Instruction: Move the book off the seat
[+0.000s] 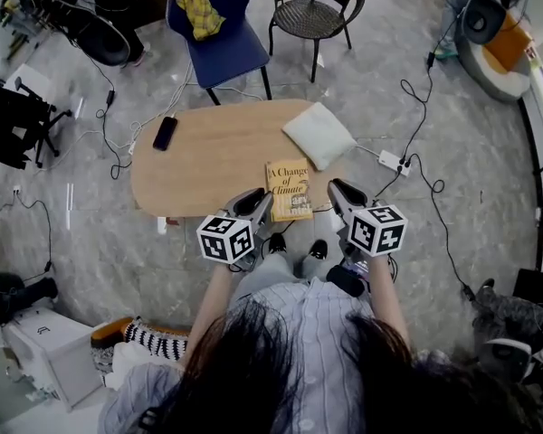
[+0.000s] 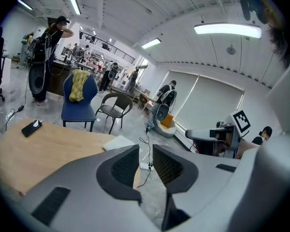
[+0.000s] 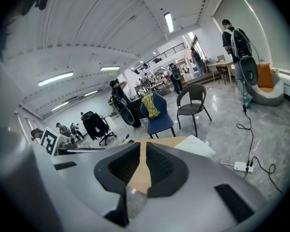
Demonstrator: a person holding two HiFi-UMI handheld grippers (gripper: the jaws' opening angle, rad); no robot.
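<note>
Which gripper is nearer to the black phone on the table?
Left. The left gripper sits lower right of the phone; the right gripper is farther right, past the book.

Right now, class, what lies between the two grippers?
The book lies on the table between the left gripper and the right gripper; the head view shows it.

We find ourselves in a big open lab or studio hall, not a home. Long strip lights [image 2: 227, 29] run along a ribbed white ceiling, and a railed mezzanine [image 2: 113, 50] overlooks the room. Across the polished grey floor [image 1: 489, 152], cables [image 1: 444, 227] trail to a power strip [image 1: 394, 162] at 1 o'clock. A black office chair [image 1: 14, 125] sits at 10 o'clock. A person with a backpack rig [image 3: 234, 37] stands nearby.
</note>
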